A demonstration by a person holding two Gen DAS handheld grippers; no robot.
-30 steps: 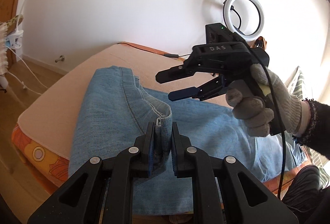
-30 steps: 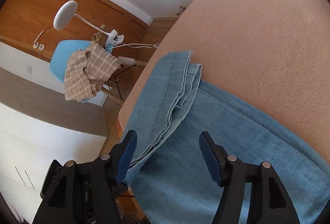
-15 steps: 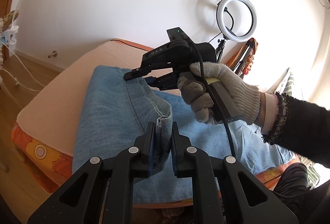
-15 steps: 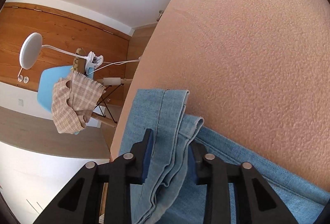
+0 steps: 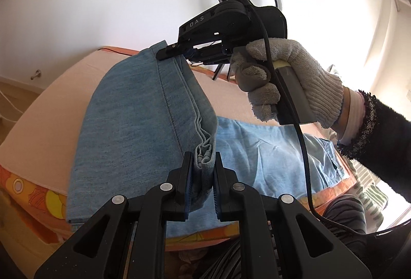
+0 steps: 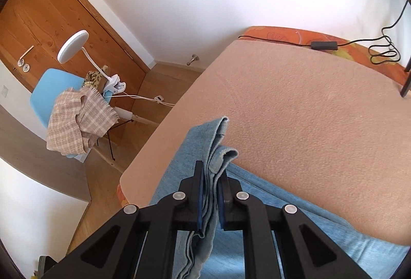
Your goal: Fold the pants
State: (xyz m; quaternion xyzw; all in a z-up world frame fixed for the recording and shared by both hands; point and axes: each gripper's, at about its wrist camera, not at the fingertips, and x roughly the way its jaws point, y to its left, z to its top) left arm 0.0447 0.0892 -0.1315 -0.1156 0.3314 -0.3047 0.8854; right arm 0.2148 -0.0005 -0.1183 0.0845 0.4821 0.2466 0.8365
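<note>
Bright daylight fills both views; glare blows out the white wall (image 5: 334, 9) at the right of the left wrist view; strong fisheye bending and dark vignette at every corner; focus sharp, shadows soft, no motion blur.

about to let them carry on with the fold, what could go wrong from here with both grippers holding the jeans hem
1. The right gripper jaws are closing on several bunched layers of the light blue denim pants; an inner layer could slip free.
2. The left gripper pinches only a crumpled hem corner, so the lifted edge may sag or skew the fold.
3. The black cable hanging from the right gripper dangles over the pants and might snag or drag them on the peach-covered bed.
</note>
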